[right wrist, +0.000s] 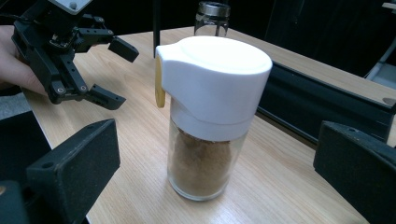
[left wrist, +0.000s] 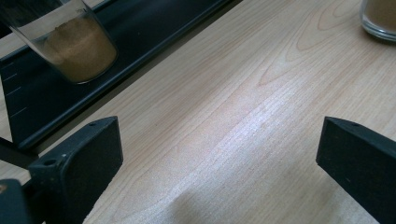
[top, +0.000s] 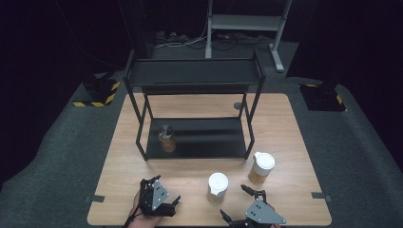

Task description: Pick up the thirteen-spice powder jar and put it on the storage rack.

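In the high view the left gripper (top: 159, 192) sits lower left on the table (top: 285, 142), jaws wide over bare wood; the white-lidded jar (top: 217, 187) stands lower centre; the right gripper (top: 240, 202) (lower right) points at it, jaws wide, the jar ahead between them; the right gripper view reveals brown powder inside.

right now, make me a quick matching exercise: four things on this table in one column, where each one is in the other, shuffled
Things:
1. metal-capped jar
2. near white-lidded jar
3. far white-lidded jar
4. left gripper

Places:
A. on the bare table, just right of the rack's front right leg
B. on the black rack's lower shelf, left end
C. near the table's front edge, left side, jaws open over bare wood
D. between the open jaws of the right gripper, untouched

Pairs: 1-B, 2-D, 3-A, 4-C
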Tool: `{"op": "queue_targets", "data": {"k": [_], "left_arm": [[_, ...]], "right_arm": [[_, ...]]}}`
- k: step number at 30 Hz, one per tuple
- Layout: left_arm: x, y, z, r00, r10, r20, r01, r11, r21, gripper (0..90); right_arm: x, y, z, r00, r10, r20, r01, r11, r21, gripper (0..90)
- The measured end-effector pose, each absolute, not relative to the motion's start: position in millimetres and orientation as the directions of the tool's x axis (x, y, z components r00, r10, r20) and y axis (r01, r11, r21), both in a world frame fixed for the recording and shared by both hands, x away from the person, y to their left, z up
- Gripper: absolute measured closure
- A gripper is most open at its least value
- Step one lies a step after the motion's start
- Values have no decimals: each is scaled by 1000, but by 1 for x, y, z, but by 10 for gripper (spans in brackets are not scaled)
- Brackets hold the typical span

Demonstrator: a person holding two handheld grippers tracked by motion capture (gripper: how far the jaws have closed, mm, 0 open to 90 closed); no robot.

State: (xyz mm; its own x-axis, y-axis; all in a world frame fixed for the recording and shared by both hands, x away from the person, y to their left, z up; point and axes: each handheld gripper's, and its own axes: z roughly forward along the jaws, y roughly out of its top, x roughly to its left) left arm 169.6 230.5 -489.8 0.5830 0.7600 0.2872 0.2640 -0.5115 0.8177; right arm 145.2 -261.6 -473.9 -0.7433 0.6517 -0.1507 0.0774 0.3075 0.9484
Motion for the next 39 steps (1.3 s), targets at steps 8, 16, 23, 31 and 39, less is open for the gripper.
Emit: {"op": "queue_targets", "data": {"k": [8,16,23,31,39], "left_arm": [[170,230,-490,586,757,288,261,-513,817,8],[170,231,-490,589,757,284,262,-511,819,9],[170,232,-490,590,756,282,262,-510,819,9],[171,233,-490,593,755,281,261,-510,820,9],[171,233,-490,593,756,277,260,-506,822,9]], "right_arm": [[154,-253,-480,-746,655,-123,106,299,949,0],[161,-247,-485,-736,665,-125,111,301,947,0],[167,-243,-489,-737,665,-122,114,300,947,5],[179,-236,-495,-745,659,-103,124,289,949,89],[187,-233,-500,-757,647,-91,121,275,954,191]]}}
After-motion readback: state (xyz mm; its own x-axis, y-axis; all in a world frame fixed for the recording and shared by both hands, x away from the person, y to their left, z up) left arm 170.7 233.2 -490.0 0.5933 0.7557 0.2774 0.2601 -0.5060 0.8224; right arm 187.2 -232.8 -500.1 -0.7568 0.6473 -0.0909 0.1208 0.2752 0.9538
